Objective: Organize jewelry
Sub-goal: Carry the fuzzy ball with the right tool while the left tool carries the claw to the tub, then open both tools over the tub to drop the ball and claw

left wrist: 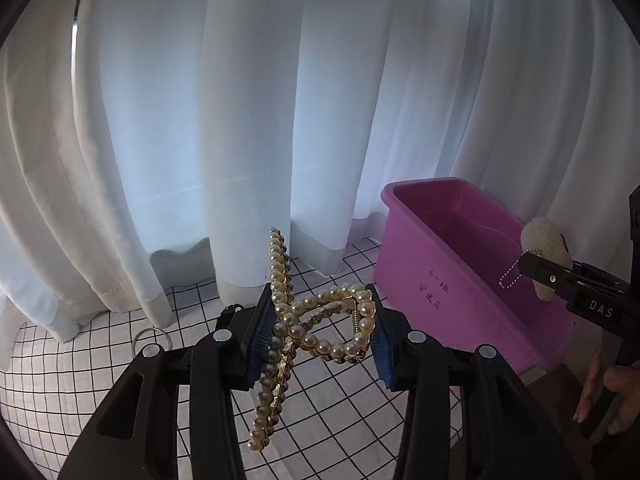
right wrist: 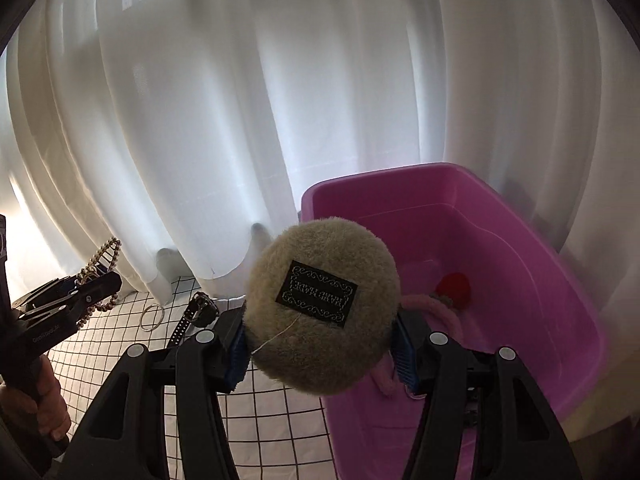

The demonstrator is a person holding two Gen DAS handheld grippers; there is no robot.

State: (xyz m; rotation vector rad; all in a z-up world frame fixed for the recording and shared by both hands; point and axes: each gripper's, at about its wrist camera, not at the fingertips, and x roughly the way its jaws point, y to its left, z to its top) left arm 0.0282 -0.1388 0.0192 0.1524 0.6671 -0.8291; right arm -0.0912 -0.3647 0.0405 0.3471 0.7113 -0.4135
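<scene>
White curtains hang behind a black-gridded white cloth (left wrist: 352, 412). A gold pearl-studded hair claw (left wrist: 320, 328) is clamped crosswise between the half-closed left gripper's (left wrist: 318, 340) blue pads. A round beige plush charm (right wrist: 322, 304) is pinched between the half-open right gripper's (right wrist: 320, 354) pads, with a pink plastic tub (right wrist: 560, 272) at two o'clock.

"DAS" on right tongs (left wrist: 560, 276); handwritten chars on pink tub (left wrist: 434, 292).

- White curtain (left wrist: 248, 120) hangs across the whole back, folds dropping onto the grid-patterned cloth (left wrist: 340, 420).
- Grid-patterned cloth spreads out below the curtain, black lines on white.
- Curtain hem bunches where it meets that cloth.
</scene>
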